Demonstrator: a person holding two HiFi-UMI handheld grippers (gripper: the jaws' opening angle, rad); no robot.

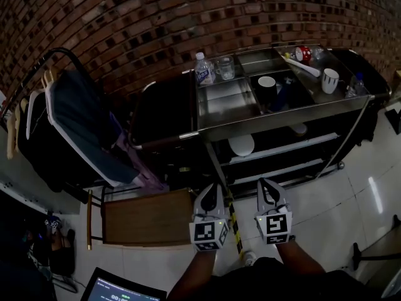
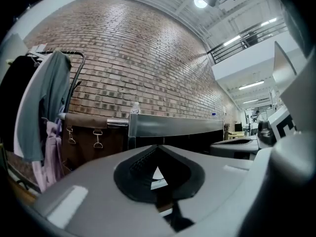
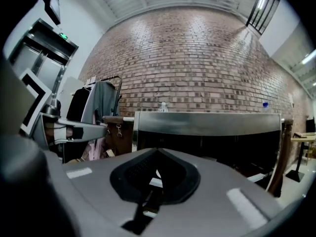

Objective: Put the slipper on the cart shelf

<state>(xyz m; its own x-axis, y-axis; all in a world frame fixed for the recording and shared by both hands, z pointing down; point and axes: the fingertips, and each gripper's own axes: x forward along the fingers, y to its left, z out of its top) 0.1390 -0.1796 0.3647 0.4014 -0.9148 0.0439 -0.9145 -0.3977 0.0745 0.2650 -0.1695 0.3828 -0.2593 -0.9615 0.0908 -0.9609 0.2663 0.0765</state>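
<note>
In the head view, the slipper (image 1: 241, 145) is a pale rounded shape that already lies on the cart shelf (image 1: 288, 148), under the steel top tray of the cart (image 1: 282, 115), a little right of the frame centre. It lies straight up the frame from the tools. The left gripper (image 1: 208, 196) and the right gripper (image 1: 269, 192) stand side by side at the bottom centre, well apart from the slipper. It sits almost between their two lines, so neither hand is clearly nearer. Its long axis I cannot tell, because the shape looks foreshortened. A second pale shape (image 1: 299, 129) lies further right on the same shelf; whether it is another slipper is not clear. A bottle (image 1: 203, 69) and a white mug (image 1: 330, 80) stand on the top tray, a clothes rack (image 1: 75, 124) fills the left side, and a wooden stool (image 1: 147, 218) stands at the lower left. Nothing stands between the grippers and the shelf. In the left gripper view, the left gripper (image 2: 157, 149) has its jaws closed together with nothing between them. The cart's steel edge (image 2: 177, 125) crosses the middle, and the slipper does not show. In the right gripper view, the right gripper (image 3: 157, 152) is also closed and empty, facing the cart (image 3: 207, 122), and I cannot make out the slipper there. To my judgement the placing looks already done.
</note>
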